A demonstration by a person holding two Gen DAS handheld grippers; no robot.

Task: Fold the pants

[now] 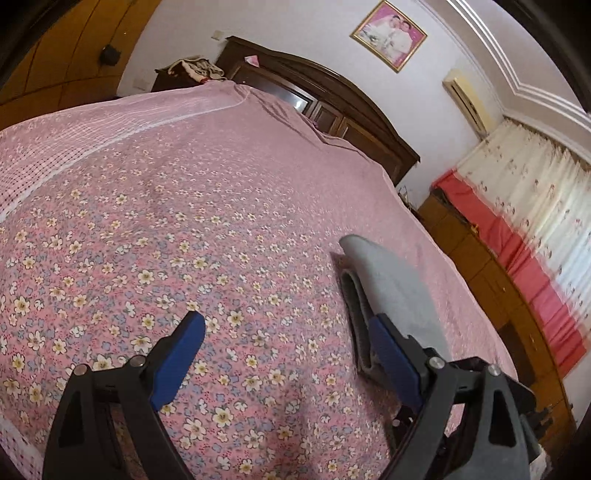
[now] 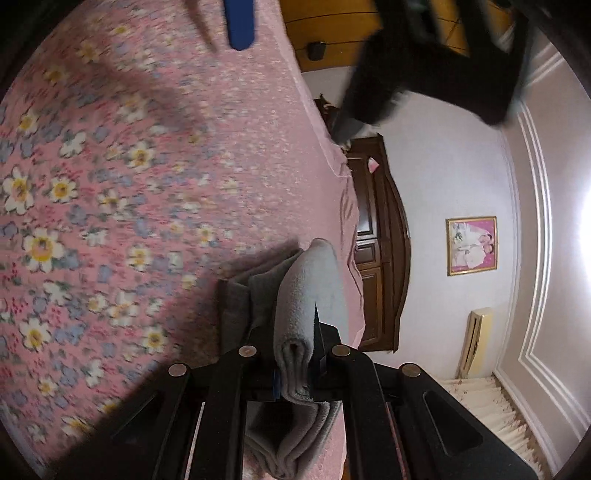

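The grey pants (image 1: 391, 291) are folded into a thick bundle and lie on the pink floral bedspread (image 1: 184, 221). My left gripper (image 1: 286, 332) is open above the bed, its right blue finger (image 1: 395, 354) beside the bundle's edge, its left finger (image 1: 181, 350) over bare bedspread. In the right wrist view my right gripper (image 2: 295, 354) is shut on the folded grey pants (image 2: 306, 288), with fabric layers bulging between and below the jaws. The left gripper shows blurred at the top of that view (image 2: 242, 26).
A dark wooden headboard (image 1: 332, 96) stands at the far end of the bed. A wooden cabinet (image 1: 491, 295) with red cloth runs along the right side under curtains. A framed photo (image 1: 388, 35) hangs on the wall.
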